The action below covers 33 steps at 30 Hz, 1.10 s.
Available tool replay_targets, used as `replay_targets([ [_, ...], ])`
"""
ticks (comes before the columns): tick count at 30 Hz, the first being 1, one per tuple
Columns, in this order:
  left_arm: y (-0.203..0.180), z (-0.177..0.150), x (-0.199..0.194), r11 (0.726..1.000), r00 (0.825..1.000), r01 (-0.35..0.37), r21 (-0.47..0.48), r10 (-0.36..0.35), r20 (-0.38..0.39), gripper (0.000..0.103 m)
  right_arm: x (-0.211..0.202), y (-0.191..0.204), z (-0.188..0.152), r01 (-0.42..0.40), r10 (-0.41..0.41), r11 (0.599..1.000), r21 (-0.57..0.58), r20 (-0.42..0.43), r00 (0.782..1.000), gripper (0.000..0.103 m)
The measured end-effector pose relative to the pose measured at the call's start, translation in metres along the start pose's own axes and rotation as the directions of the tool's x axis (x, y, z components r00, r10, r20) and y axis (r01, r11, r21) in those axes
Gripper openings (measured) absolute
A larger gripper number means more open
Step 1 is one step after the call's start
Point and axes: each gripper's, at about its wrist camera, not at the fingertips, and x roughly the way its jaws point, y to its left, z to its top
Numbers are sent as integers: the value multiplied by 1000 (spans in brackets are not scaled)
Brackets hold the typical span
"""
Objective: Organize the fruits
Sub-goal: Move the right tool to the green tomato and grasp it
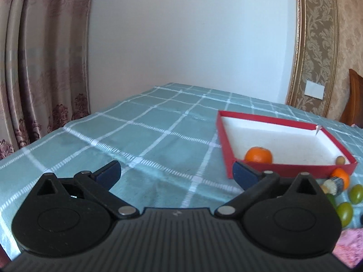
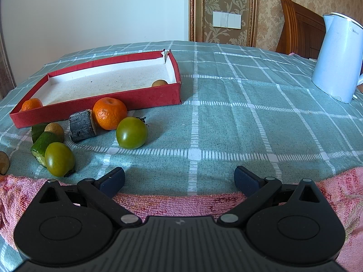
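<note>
A red box [image 2: 136,97] with a white inside holds a tangerine [image 2: 31,104] in its near left corner and a small brown fruit [image 2: 159,83] in its near right corner. In front of it lie a second tangerine [image 2: 109,113], two green tomatoes [image 2: 132,132] [image 2: 59,159], a sugarcane piece [image 2: 82,125], cucumber pieces [image 2: 42,146] and a brown fruit [image 2: 55,129]. My right gripper [image 2: 179,179] is open and empty, near the tomatoes. My left gripper [image 1: 177,173] is open and empty, left of the box [image 1: 226,145], which holds the tangerine [image 1: 258,155].
A white electric kettle [image 2: 338,61] stands at the right on the green checked tablecloth [image 2: 226,124]. A pink towel [image 2: 177,204] lies along the near table edge. A dark round piece [image 2: 3,162] lies at the far left. Curtains [image 1: 43,68] hang left of the table.
</note>
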Motion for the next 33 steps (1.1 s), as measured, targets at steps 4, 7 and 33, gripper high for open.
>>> replay_targets([
  [4,8,-7,11,999,1000,-12,-34,12,-12,103,-2,-3,0,-13,13,1000,11,15,1000,103],
  [7,17,-7,12,996,1000,1,-85,-2,-17,103,-7,-8,-1,-38,37,999,31,53,998,103],
  [33,17,-5,25,994,992,-14,-107,1,-125,103,-20,14,26,-127,155,978,-166,169,973,95],
])
